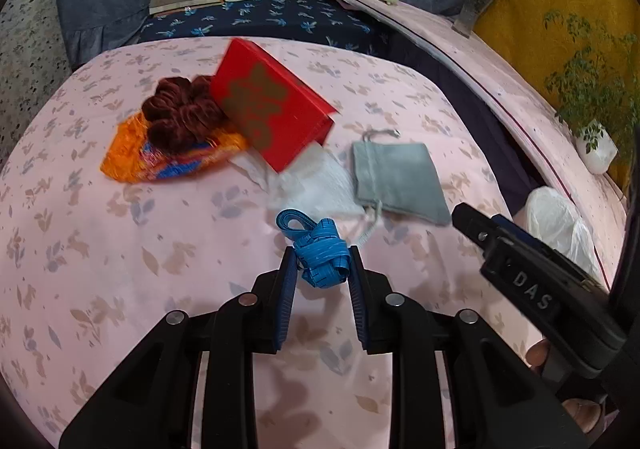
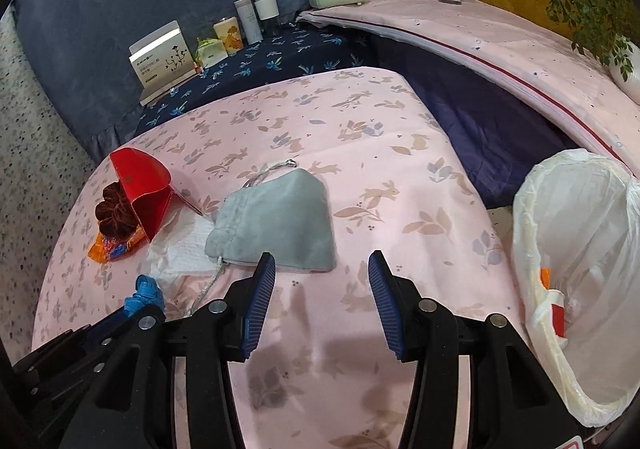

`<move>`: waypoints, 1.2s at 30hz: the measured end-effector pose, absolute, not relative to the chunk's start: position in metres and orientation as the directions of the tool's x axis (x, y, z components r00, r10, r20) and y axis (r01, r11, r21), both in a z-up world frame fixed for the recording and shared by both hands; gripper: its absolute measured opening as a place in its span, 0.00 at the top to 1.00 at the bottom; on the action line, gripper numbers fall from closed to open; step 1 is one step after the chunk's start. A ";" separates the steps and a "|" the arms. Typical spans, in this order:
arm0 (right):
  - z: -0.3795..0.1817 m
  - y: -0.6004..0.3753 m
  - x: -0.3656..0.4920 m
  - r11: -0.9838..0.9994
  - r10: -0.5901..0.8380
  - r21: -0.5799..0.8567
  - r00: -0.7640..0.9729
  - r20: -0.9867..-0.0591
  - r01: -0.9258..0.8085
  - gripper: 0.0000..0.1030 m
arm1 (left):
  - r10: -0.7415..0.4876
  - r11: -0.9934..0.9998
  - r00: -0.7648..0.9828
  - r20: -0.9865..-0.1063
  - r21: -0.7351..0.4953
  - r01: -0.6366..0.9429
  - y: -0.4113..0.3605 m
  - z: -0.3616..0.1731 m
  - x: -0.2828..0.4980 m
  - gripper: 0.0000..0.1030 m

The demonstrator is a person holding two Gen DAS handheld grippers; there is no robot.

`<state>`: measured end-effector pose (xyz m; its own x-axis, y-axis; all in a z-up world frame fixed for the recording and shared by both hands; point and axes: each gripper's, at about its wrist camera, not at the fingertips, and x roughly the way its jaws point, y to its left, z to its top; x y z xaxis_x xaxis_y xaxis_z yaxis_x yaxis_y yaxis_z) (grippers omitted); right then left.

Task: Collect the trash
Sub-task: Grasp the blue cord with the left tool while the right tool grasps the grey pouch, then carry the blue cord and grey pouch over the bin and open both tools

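Orange wrapper: a crinkled orange foil snack wrapper (image 1: 168, 161) is left lying on the pink rabbit-print bed cover (image 1: 100, 269), a dark maroon velvet scrunchie (image 1: 180, 117) resting on it.
Red box: a red open-ended cardboard box (image 1: 272, 105) is seen tilted against the scrunchie, not yet collected.
White tissue: a crumpled white paper tissue (image 1: 316, 185) is partly covered by the box and touched by a flat grey drawstring cloth pouch (image 1: 396, 181).
Left gripper (image 1: 322, 261): its jaws are pinched on a bundle of blue plastic ribbon (image 1: 320, 245), apparently lifted just off the cover.
Right gripper (image 2: 322, 269): its jaws are spread, nothing between them, just short of the pouch.
Bin: a white plastic-lined waste bin (image 2: 576, 185) stands off the bed's right edge, some scraps already inside.
Room: open cover is seen between ribbon and bin; the right gripper is judged to be in the way.
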<state>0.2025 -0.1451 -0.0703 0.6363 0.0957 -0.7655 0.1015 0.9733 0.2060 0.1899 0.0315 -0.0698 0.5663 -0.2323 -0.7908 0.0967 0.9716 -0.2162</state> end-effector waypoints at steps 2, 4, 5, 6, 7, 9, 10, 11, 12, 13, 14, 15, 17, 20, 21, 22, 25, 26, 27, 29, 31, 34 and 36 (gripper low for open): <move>-0.073 -0.141 0.211 0.971 0.107 0.218 0.633 -0.767 0.100 0.43 | -0.215 0.975 0.575 -0.790 -0.207 0.080 0.038 -0.069 0.196 0.76; -0.074 -0.136 0.220 0.971 0.100 0.214 0.635 -0.766 0.105 0.39 | -0.200 0.977 0.582 -0.788 -0.201 0.064 0.043 -0.069 0.202 0.76; -0.076 -0.134 0.223 0.973 0.095 0.207 0.634 -0.768 0.105 0.38 | -0.200 0.977 0.583 -0.787 -0.205 0.058 0.046 -0.069 0.204 0.76; -0.078 -0.131 0.228 0.974 0.091 0.200 0.627 -0.773 0.106 0.38 | -0.203 0.976 0.584 -0.786 -0.211 0.055 0.049 -0.069 0.206 0.76; -0.081 -0.130 0.231 0.975 0.090 0.197 0.620 -0.780 0.106 0.38 | -0.203 0.976 0.584 -0.786 -0.214 0.052 0.050 -0.069 0.208 0.76; -0.087 -0.127 0.237 0.976 0.090 0.192 0.606 -0.791 0.106 0.38 | -0.202 0.976 0.588 -0.783 -0.212 0.053 0.052 -0.068 0.211 0.76; -0.091 -0.125 0.238 0.977 0.087 0.185 0.598 -0.796 0.105 0.40 | -0.200 0.977 0.589 -0.783 -0.208 0.054 0.053 -0.068 0.212 0.76; -0.094 -0.123 0.239 0.979 0.082 0.176 0.590 -0.803 0.103 0.44 | -0.199 0.977 0.591 -0.782 -0.206 0.056 0.053 -0.068 0.212 0.76; -0.095 -0.121 0.239 0.981 0.067 0.160 0.593 -0.803 0.105 0.50 | -0.200 0.977 0.591 -0.781 -0.207 0.058 0.053 -0.068 0.212 0.76; -0.095 -0.119 0.238 0.985 0.049 0.139 0.597 -0.801 0.105 0.59 | -0.202 0.976 0.591 -0.781 -0.208 0.059 0.053 -0.068 0.213 0.76; -0.095 -0.118 0.238 0.986 0.050 0.133 0.594 -0.803 0.098 0.64 | -0.204 0.976 0.591 -0.781 -0.209 0.060 0.053 -0.068 0.213 0.76; -0.095 -0.118 0.237 0.986 0.061 0.141 0.592 -0.804 0.089 0.80 | -0.204 0.976 0.591 -0.780 -0.210 0.061 0.053 -0.067 0.213 0.76; -0.093 -0.119 0.236 0.983 0.090 0.165 0.584 -0.807 0.076 0.91 | -0.208 0.975 0.592 -0.779 -0.211 0.065 0.051 -0.066 0.211 0.76; -0.086 -0.123 0.228 0.982 0.085 0.169 0.601 -0.795 0.085 0.92 | -0.221 0.973 0.590 -0.777 -0.216 0.081 0.047 -0.063 0.207 0.76; -0.082 -0.125 0.224 0.981 0.084 0.173 0.607 -0.790 0.089 0.92 | -0.224 0.973 0.590 -0.776 -0.216 0.086 0.046 -0.061 0.205 0.76; -0.078 -0.128 0.221 0.980 0.084 0.178 0.613 -0.785 0.093 0.92 | -0.225 0.973 0.592 -0.774 -0.215 0.089 0.044 -0.060 0.204 0.76; -0.063 -0.138 0.209 0.978 0.076 0.183 0.638 -0.767 0.104 0.92 | -0.235 0.971 0.598 -0.766 -0.215 0.106 0.036 -0.053 0.197 0.76; -0.058 -0.143 0.204 0.977 0.072 0.184 0.646 -0.760 0.108 0.92 | -0.240 0.970 0.601 -0.762 -0.214 0.116 0.031 -0.050 0.195 0.76; -0.053 -0.147 0.199 0.976 0.067 0.185 0.655 -0.753 0.113 0.92 | -0.243 0.970 0.603 -0.760 -0.210 0.126 0.027 -0.047 0.192 0.76; -0.043 -0.157 0.191 0.974 0.056 0.188 0.670 -0.740 0.126 0.92 | -0.251 0.968 0.607 -0.754 -0.203 0.148 0.015 -0.042 0.187 0.76; -0.035 -0.167 0.182 0.972 0.047 0.191 0.683 -0.729 0.137 0.92 | -0.265 0.964 0.607 -0.749 -0.201 0.172 0.002 -0.036 0.182 0.76; -0.024 -0.184 0.169 0.969 0.023 0.188 0.700 -0.714 0.161 0.92 | -0.289 0.957 0.603 -0.744 -0.203 0.208 -0.018 -0.028 0.176 0.76; -0.018 -0.199 0.160 0.965 0.007 0.191 0.710 -0.704 0.180 0.92 | -0.301 0.952 0.601 -0.740 -0.200 0.231 -0.033 -0.024 0.172 0.76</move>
